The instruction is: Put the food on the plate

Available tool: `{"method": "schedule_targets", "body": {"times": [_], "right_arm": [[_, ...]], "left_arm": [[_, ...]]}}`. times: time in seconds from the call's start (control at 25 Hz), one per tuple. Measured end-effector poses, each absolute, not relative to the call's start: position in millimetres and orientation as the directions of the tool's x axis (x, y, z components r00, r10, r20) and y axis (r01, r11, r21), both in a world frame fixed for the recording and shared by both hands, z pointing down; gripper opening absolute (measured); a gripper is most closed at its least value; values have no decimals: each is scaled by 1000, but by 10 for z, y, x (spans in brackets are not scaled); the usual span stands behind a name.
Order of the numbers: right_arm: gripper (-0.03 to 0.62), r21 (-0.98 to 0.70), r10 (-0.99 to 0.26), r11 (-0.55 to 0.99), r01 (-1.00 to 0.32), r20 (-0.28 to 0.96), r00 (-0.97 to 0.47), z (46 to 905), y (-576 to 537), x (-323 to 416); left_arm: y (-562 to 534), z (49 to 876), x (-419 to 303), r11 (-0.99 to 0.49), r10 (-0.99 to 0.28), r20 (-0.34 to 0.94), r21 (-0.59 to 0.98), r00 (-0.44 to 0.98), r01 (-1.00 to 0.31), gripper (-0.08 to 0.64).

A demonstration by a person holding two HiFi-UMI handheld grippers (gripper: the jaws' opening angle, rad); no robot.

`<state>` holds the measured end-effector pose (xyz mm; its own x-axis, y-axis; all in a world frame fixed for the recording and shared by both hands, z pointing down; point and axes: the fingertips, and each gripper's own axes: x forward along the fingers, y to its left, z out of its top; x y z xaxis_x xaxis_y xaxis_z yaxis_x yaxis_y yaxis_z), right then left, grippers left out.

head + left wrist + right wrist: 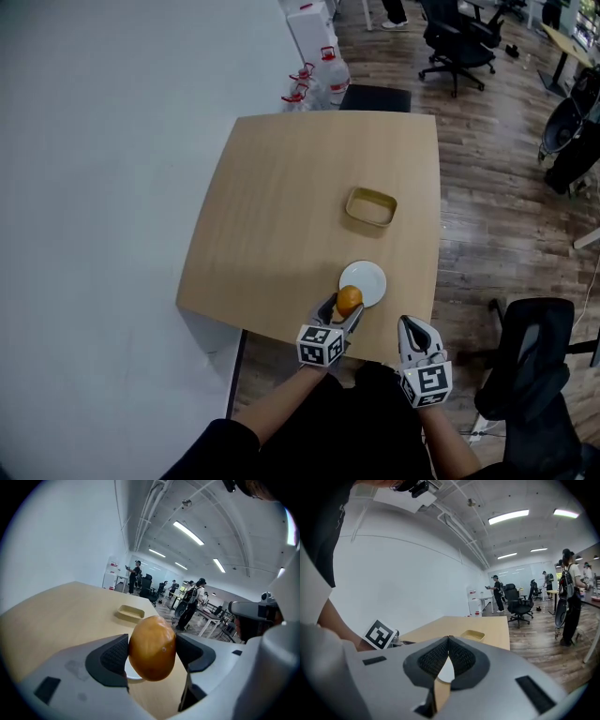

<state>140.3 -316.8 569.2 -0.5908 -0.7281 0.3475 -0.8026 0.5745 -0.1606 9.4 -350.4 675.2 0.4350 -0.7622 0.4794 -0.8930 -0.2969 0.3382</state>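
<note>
A round orange-brown piece of food (349, 299) (152, 647) is clamped between the jaws of my left gripper (342, 310) (152, 651), which is shut on it. It hangs at the near-left rim of a small white plate (366, 282) near the table's front edge. In the left gripper view a sliver of the plate (133, 679) shows under the food. My right gripper (418, 335) (448, 657) is shut with nothing in it, held to the right of the left one at the table's near edge. Through its jaws a bit of the white plate (446, 672) shows.
A shallow yellow rectangular dish (371, 206) (130, 613) (471, 634) lies on the wooden table (291, 206) beyond the plate. Black office chairs (530, 366) stand to the right on the wood floor. Water jugs (319, 75) sit past the far edge. People stand in the background.
</note>
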Motion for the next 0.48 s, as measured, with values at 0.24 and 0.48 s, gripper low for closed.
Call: {"method": "schedule_targets", "body": {"times": [0.24,0.48], "right_arm": [[60,-146,-688,599,-788,410,-599,5998,-3332,1410],[60,-159,-662,612,-774,432,-612,6137,-3429,1370]], "left_arm": [[-3819,7134,158,-352,-722,549,233,421,-907,318],[-3974,7624,96,-346,-668,635,196,388,-917,318]]}}
